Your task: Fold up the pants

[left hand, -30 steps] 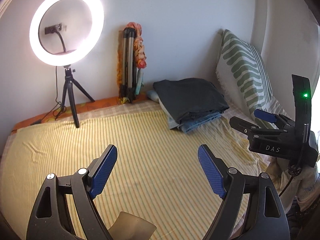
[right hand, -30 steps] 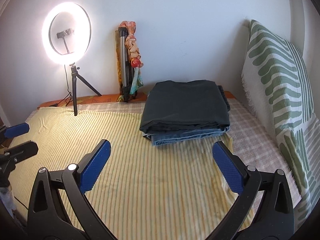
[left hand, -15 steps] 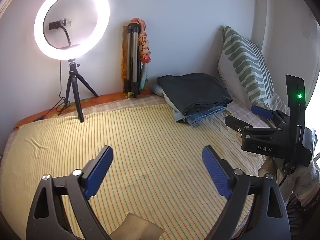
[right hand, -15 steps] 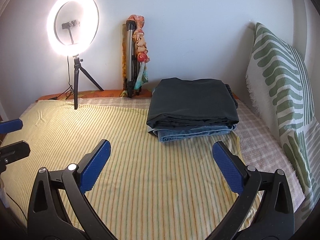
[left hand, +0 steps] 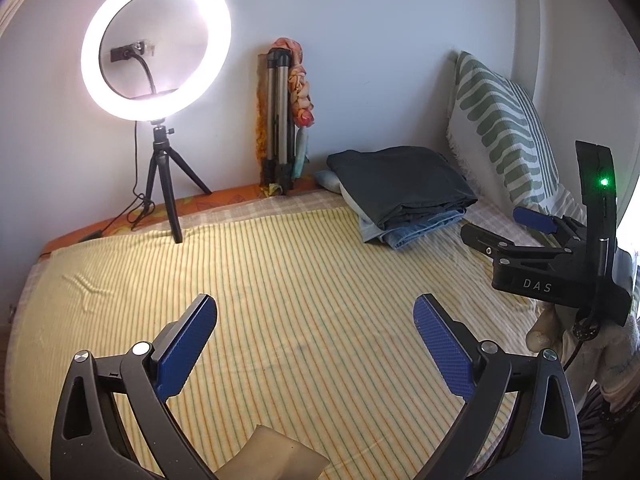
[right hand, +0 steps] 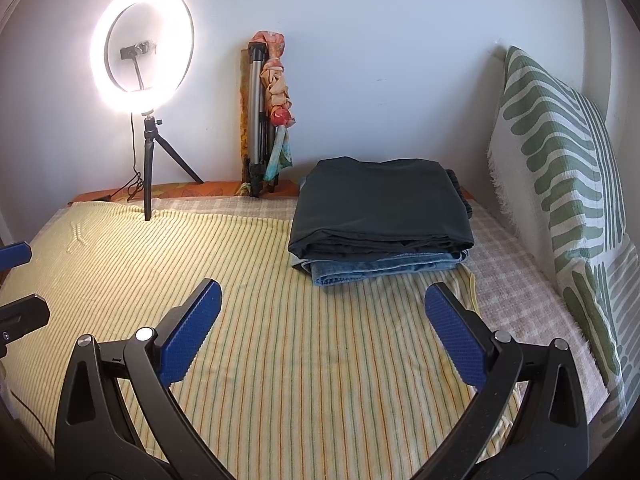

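The left black hand-held gripper with blue ribbed pads [left hand: 314, 344] is held over the bed with its jaws spread wide; they have just been opening, and nothing is seen between them. The right black hand-held gripper with blue ribbed pads [right hand: 322, 330] is likewise spread, with only bare sheet between its pads.

The dark grey folded pants [right hand: 380, 210] are laid flat as a neat rectangle on top of a folded pair of light blue jeans [right hand: 384, 268], the 2 forming 1 stack. Layered fold edges are shown along the near side of the stack.

The stack is set on the yellow striped bedsheet [right hand: 280, 360], at its far right edge, well apart from both grippers. To the right of the stack a white pillow with green leaf-like stripes [right hand: 560, 168] is propped against the wall. To the left of the stack a folded silver tripod [right hand: 258, 120] with an orange patterned cloth [right hand: 276, 80] draped on it is leant on the pale wall. Further left of the stack a lit white ring light on a small black tripod [right hand: 142, 44] is stood on the sheet's far edge.
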Available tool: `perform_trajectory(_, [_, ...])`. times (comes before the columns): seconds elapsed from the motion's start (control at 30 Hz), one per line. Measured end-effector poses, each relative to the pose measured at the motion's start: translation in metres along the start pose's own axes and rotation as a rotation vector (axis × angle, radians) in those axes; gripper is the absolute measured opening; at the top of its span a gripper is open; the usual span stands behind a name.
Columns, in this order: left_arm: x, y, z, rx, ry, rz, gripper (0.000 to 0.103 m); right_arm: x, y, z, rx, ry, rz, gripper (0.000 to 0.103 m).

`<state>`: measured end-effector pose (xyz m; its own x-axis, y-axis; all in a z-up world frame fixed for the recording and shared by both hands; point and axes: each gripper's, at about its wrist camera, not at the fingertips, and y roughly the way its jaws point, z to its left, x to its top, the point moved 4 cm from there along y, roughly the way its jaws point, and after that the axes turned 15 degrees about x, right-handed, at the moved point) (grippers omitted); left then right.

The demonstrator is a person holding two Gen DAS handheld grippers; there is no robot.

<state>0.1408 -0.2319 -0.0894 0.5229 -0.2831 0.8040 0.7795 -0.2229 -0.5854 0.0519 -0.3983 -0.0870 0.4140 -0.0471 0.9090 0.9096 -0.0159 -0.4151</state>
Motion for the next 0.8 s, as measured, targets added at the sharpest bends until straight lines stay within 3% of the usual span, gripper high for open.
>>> perform_trajectory(0.8, [0.003, -0.006, 0.005, -0.005, -0.017, -0.009, 0.099, 0.0, 0.012, 0.009, 0.009, -0.007, 0.016, 0.103])
